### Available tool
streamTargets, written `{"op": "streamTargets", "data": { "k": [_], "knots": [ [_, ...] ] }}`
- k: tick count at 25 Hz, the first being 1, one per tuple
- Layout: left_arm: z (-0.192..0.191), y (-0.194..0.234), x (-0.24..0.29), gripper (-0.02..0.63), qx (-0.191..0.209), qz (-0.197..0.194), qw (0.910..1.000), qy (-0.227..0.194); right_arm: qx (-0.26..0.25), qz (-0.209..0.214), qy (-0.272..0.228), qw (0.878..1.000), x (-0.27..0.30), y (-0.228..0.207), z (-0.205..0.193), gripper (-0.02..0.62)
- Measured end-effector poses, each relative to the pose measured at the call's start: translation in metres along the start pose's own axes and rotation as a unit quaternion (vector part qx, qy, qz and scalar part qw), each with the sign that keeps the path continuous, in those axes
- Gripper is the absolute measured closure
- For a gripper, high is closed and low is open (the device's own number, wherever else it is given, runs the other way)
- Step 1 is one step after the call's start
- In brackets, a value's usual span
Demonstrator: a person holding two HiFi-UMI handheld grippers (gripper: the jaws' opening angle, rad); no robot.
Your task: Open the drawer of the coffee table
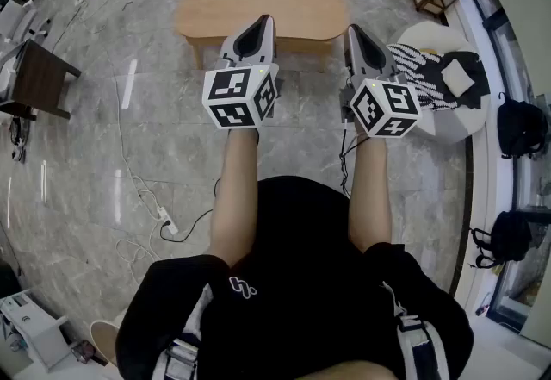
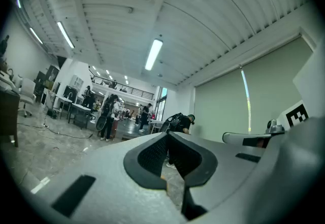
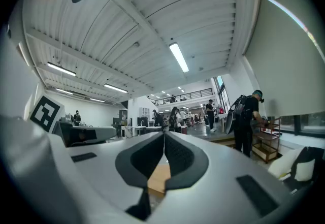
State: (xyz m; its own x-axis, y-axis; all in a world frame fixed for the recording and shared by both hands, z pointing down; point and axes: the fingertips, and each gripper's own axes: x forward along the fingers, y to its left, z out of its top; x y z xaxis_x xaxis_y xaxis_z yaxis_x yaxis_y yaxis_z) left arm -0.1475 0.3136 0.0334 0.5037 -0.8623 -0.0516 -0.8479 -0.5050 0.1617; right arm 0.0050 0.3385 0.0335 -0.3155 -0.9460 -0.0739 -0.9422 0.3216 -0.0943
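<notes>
— So, where is the coffee table [image 1: 258,9]?
— It stands on the glossy, marble-veined floor [image 1: 103,137], just beyond both tools. It is a long oval of pale, smooth wood on short legs. From above I cannot make out its drawer.
— And the left tool [image 1: 261,23]?
— It is held level, its grey wedge-shaped nose toward the coffee table's near edge, left of the middle. Its ribbed black pads [image 2: 150,154] meet tip to tip, with nothing held between them.
— And the right tool [image 1: 355,30]?
— It is level too, aimed at the coffee table's right end. Its dark ribbed pads [image 3: 139,159] are pressed together and hold nothing. Pale wood shows just under them.
— What are those boxy things on them?
— Each tool carries a white cube [image 1: 241,94] printed with black square markers.
— Is anything else near the coffee table?
— To its right sits a round white pouf [image 1: 422,35] draped with a black-and-white striped cloth [image 1: 422,68]. Well to its left is a dark, square-edged side table [image 1: 39,77].
</notes>
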Motion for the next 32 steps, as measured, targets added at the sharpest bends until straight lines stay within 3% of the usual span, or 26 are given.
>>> {"op": "streamTargets", "data": {
  "k": [5,17,32],
  "knots": [
    [0.001,0.006,-0.001,0.595,-0.003,-0.001,1.0,-0.001,-0.003,0.007,-0.002,1.0,0.004,0.008,-0.001,0.583],
    [-0.006,0.029,-0.002,0.595,-0.024,0.013,0.9996,0.001,0.019,-0.039,-0.03,0.999,-0.003,-0.013,0.004,0.583],
    [-0.01,0.045,0.003,0.595,-0.036,0.009,0.9993,0.005,0.01,-0.056,-0.023,0.998,0.001,-0.015,0.002,0.583]
  ]
}}
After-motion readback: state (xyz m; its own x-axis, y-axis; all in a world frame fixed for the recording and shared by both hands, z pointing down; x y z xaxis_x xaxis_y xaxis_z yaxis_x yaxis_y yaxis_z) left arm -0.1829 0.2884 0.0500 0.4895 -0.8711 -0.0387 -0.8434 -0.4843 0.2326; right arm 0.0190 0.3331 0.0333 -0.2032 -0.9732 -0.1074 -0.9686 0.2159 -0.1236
